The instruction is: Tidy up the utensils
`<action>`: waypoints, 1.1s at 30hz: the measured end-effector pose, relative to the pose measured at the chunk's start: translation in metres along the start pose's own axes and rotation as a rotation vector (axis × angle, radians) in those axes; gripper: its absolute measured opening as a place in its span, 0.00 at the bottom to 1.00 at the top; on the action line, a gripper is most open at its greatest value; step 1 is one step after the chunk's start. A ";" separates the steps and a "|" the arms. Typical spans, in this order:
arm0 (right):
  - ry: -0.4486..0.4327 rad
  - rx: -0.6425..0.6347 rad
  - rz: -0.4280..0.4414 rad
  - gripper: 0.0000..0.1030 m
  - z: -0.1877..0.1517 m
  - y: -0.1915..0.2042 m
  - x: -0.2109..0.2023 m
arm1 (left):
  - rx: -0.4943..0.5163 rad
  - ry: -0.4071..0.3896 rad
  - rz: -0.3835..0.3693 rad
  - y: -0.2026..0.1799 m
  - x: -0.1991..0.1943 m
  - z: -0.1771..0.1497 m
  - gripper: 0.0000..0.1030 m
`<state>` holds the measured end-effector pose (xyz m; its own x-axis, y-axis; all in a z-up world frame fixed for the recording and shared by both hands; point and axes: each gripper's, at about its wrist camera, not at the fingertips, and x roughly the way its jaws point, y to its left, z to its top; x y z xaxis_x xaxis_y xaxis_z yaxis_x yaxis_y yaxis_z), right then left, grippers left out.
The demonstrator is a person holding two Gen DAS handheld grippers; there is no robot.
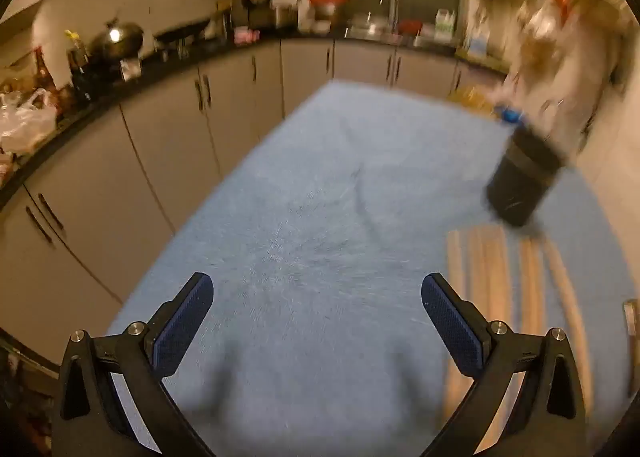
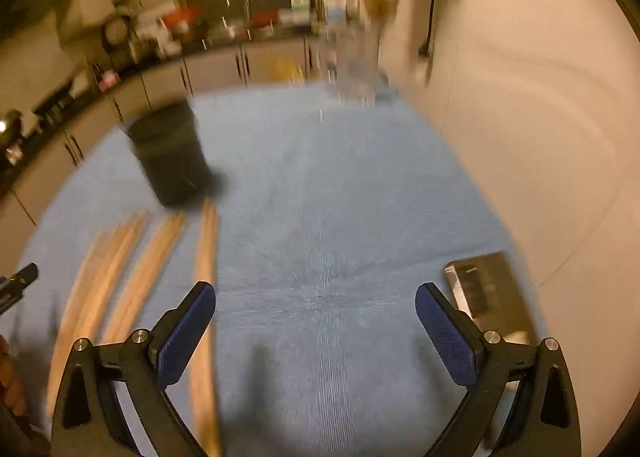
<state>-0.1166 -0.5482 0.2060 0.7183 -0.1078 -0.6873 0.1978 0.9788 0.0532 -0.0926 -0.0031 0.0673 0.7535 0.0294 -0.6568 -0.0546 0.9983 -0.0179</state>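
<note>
On the blue cloth (image 2: 340, 193) covering the desk: a row of wooden chopsticks (image 2: 132, 277), lying flat, roughly parallel, fanned slightly, tips toward the far end. Left wrist view has the same chopsticks (image 1: 496, 281) at its right side. Count unclear, both frames motion-blurred.

Just beyond the far ends of the chopsticks stands a black cylindrical holder (image 2: 172, 153), upright in the right view; it reads tilted in the left view (image 1: 524, 177), likely fisheye plus blur. Its inside isn't visible from either camera, so can't tell what's in it. One chopstick end looks close to or touching its base; blur prevents a firm call.

Left gripper (image 1: 317, 297): fingers spread wide, nothing between them, over bare cloth, chopsticks just off to its right. Right gripper (image 2: 315, 303): fingers also spread wide and empty, over bare cloth; the nearest chopstick runs under or just beside its left finger (image 2: 188, 331).

Further out: a flat dark rectangular object (image 2: 488, 289) on the cloth near the right finger, next to the wall (image 2: 540, 117); identity unclear. A clear plastic bottle-like thing (image 2: 352, 57) at the far end of the desk, heavily blurred. Behind, grey cabinets (image 1: 168, 129) under a dark cluttered counter, with a wok (image 1: 116, 41) on it.
</note>
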 end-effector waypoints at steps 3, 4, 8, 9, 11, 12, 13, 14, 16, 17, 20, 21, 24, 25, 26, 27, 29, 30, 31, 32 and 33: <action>-0.152 0.026 0.033 1.00 -0.018 0.015 -0.051 | 0.013 -0.108 -0.008 -0.011 -0.049 -0.014 1.00; -0.194 0.032 0.052 1.00 -0.025 0.021 -0.064 | 0.020 -0.121 -0.008 -0.013 -0.058 -0.016 1.00; -0.204 -0.004 0.092 1.00 -0.031 0.037 -0.076 | 0.054 -0.151 0.004 -0.026 -0.078 -0.021 1.00; -0.201 -0.005 0.092 1.00 -0.030 0.036 -0.074 | 0.056 -0.161 0.014 -0.024 -0.080 -0.022 1.00; -0.206 0.003 0.094 1.00 -0.026 0.035 -0.069 | 0.052 -0.156 0.021 -0.021 -0.075 -0.020 1.00; -0.211 0.008 0.101 1.00 -0.025 0.036 -0.068 | 0.051 -0.150 0.023 -0.020 -0.074 -0.021 1.00; -0.213 0.013 0.105 1.00 -0.027 0.037 -0.068 | 0.046 -0.145 0.029 -0.020 -0.073 -0.024 1.00; -0.216 0.012 0.112 0.99 -0.028 0.037 -0.070 | 0.043 -0.143 0.031 -0.020 -0.072 -0.028 1.00; -0.219 0.007 0.116 0.99 -0.034 0.031 -0.076 | 0.043 -0.135 0.028 -0.021 -0.069 -0.027 1.00; -0.217 0.002 0.118 0.99 -0.037 0.030 -0.076 | 0.044 -0.131 0.028 -0.022 -0.069 -0.030 1.00; -0.206 -0.006 0.120 0.99 -0.038 0.031 -0.076 | 0.049 -0.131 0.021 -0.023 -0.069 -0.033 1.00; -0.205 -0.011 0.120 0.99 -0.038 0.032 -0.076 | 0.049 -0.133 0.020 -0.023 -0.069 -0.033 1.00; -0.204 -0.028 0.120 0.99 -0.038 0.033 -0.078 | 0.053 -0.131 0.018 -0.024 -0.069 -0.034 1.00; -0.203 -0.031 0.122 0.99 -0.038 0.032 -0.078 | 0.055 -0.130 0.018 -0.024 -0.068 -0.034 1.00; -0.202 -0.033 0.123 0.99 -0.038 0.032 -0.078 | 0.058 -0.128 0.017 -0.025 -0.067 -0.035 1.00; -0.201 -0.036 0.122 0.98 -0.038 0.033 -0.077 | 0.060 -0.128 0.016 -0.026 -0.066 -0.036 1.00; -0.196 -0.037 0.125 0.97 -0.039 0.034 -0.074 | 0.066 -0.125 0.016 -0.027 -0.065 -0.036 1.00; -0.192 -0.036 0.125 0.97 -0.040 0.034 -0.072 | 0.069 -0.124 0.017 -0.027 -0.065 -0.037 1.00; -0.189 -0.035 0.125 0.97 -0.040 0.034 -0.071 | 0.070 -0.125 0.016 -0.028 -0.065 -0.037 1.00; -0.187 -0.033 0.126 0.97 -0.040 0.034 -0.071 | 0.070 -0.124 0.017 -0.028 -0.064 -0.038 1.00; -0.187 -0.034 0.128 0.97 -0.040 0.035 -0.071 | 0.069 -0.125 0.017 -0.028 -0.064 -0.038 1.00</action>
<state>-0.1873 -0.4996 0.2274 0.8481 -0.0097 -0.5298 0.0765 0.9916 0.1044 -0.1643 -0.0348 0.0808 0.8286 0.0480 -0.5578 -0.0259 0.9985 0.0476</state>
